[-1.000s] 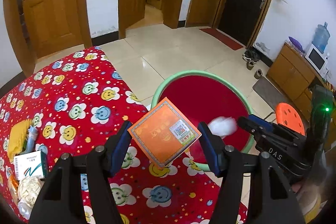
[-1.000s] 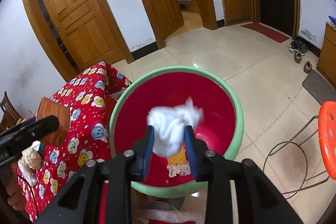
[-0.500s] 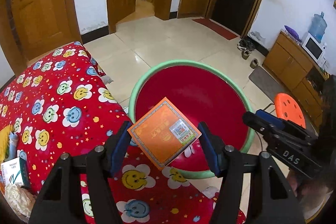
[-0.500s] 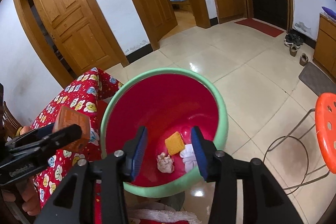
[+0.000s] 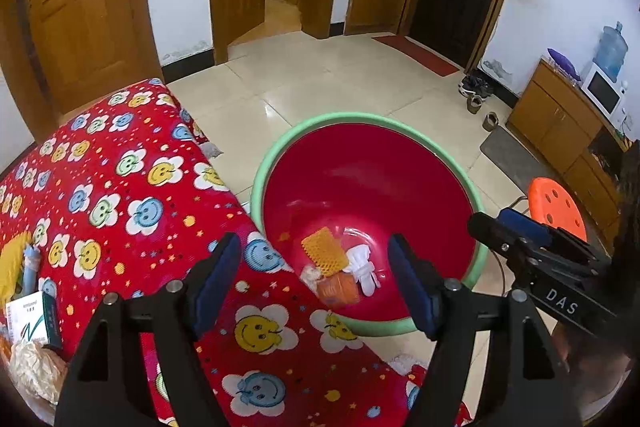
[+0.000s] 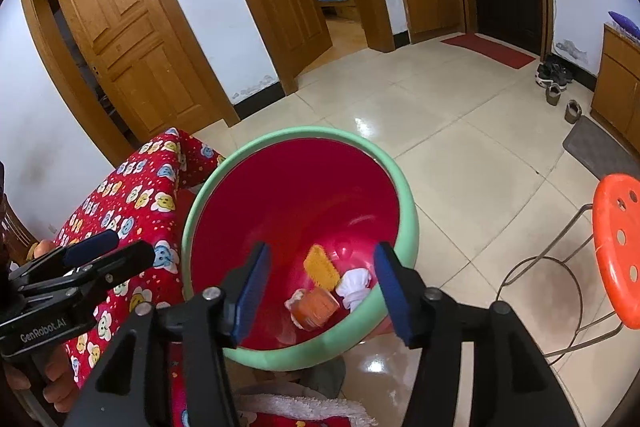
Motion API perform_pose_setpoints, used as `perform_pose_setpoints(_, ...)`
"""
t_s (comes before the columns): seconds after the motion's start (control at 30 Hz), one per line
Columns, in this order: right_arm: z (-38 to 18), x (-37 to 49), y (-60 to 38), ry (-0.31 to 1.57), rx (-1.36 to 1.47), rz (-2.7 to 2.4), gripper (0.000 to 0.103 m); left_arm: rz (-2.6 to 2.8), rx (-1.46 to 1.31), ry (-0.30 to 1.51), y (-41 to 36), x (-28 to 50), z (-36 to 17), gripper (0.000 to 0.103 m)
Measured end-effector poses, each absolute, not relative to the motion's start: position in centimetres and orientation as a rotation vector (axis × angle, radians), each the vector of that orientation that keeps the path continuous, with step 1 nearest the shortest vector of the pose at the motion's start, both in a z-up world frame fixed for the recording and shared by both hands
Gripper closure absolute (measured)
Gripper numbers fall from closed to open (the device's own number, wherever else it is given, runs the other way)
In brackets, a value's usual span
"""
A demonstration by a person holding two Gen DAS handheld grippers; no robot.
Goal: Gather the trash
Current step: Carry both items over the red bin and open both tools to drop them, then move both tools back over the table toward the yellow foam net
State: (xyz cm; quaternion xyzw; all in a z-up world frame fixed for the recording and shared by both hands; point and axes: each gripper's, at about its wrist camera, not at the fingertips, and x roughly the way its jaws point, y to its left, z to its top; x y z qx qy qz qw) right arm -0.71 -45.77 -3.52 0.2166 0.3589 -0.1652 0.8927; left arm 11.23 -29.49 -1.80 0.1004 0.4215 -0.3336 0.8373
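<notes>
Both grippers' fingers (image 5: 216, 273) just parted, empty, orange box (image 5: 338, 289) in red bin (image 5: 360, 121)

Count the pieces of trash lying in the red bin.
4, clustered on the bin floor: yellow waffle piece, white tissue wad, orange box, pale crumpled scrap. More may hide beneath.

Wide-open mouth of the red bin (image 6: 298, 187) clear from above, cloth-covered table (image 5: 120, 187) pressed against its rim (left side), orange stool (image 6: 616, 251) nearby, tiled floor (image 6: 460, 131) beyond open
</notes>
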Motion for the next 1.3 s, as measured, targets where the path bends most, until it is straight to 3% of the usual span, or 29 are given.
perform_pose_setpoints(0.17,-2.9,-0.8,-45.1,0.735,0.440,-0.337,0.038,-0.682,0.192,0.888,-28.0,11.0,-1.3,0.028)
perform_pose_setpoints(0.33,-2.2,-0.9,-44.2,0.731,0.428,-0.339,0.020,-0.656,0.174,0.879,-26.4,10.8,-0.6,0.028)
perform_pose_setpoints(0.43,-1.8,-0.9,-43.6,0.724,0.424,-0.340,0.014,-0.633,0.171,0.869,-25.3,10.9,-0.1,0.028)
perform_pose_setpoints(0.77,-0.5,-0.1,-40.6,0.719,0.399,-0.296,0.008,-0.552,0.153,0.838,-21.0,10.7,1.5,0.028)
perform_pose_setpoints(1.3,0.6,3.5,-33.2,0.728,0.355,-0.134,0.007,-0.375,0.075,0.812,-11.7,12.0,3.2,0.028)
